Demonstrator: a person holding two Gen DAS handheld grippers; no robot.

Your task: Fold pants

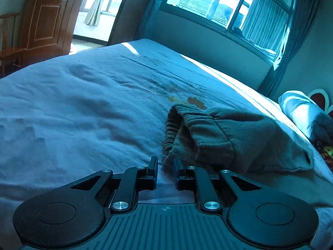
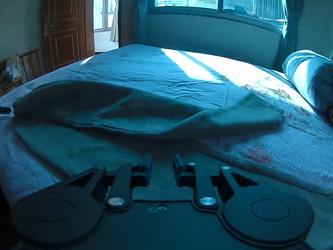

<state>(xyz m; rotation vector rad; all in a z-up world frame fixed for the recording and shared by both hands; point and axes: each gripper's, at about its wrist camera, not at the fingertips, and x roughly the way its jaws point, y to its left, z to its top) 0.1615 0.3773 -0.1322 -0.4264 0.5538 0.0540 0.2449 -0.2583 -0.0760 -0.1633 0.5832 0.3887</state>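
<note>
On the bedspread (image 2: 145,70) beside the pillow (image 2: 308,77), fleece pants (image 2: 116,108) lie with one leg folded over; further folds remain. Left gripper (image 1: 165,166) and right gripper (image 2: 162,164) gape empty, narrowly.

Left black two-finger gripper (image 1: 165,162) hangs low over the pale blue quilted bedspread (image 1: 72,112), jaws parted with nothing between them. Just ahead and right of the fingertips lies the bunched dark grey-green fleece pants (image 1: 210,137), elastic waistband facing the camera; right fingertip possibly touching the fabric edge, hard to tell. Rolled light blue pillow (image 1: 301,112) at far right. Brown wooden door (image 1: 47,16) upper left.
</note>
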